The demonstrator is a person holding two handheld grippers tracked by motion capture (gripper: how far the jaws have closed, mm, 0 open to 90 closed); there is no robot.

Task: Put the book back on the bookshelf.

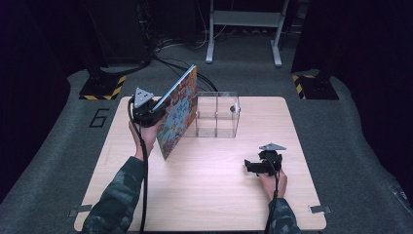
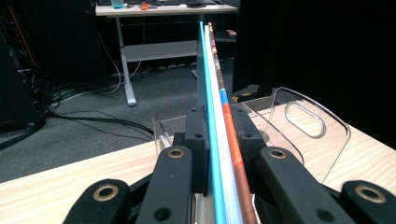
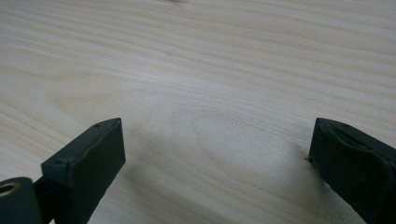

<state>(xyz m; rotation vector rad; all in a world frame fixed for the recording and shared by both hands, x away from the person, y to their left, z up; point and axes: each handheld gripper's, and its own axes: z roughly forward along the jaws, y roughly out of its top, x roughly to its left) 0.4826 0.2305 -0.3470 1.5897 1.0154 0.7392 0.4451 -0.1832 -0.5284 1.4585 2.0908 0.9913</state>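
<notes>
Dark rm, grey carpet (image 1: pixel 341 122), metal desk frame (image 1: pixel 243 19).

The square, pale wooden table (image 1: pixel 204 195) stands on grey carpet. Toward twelve o'clock a clear plastic rack with compartments (image 1: pixel 217 115) sits on its top, and at ten o'clock a colourful thin book's (image 1: pixel 178 114) lower corner appears to rest there.

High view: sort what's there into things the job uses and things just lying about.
In use:
- colourful picture book, clamped in the left gripper, tilted
- clear acrylic organiser box, right beside the book

Lying about:
- right gripper, open, idle on the wooden table
- grey desk frame behind
- floor cables
</notes>
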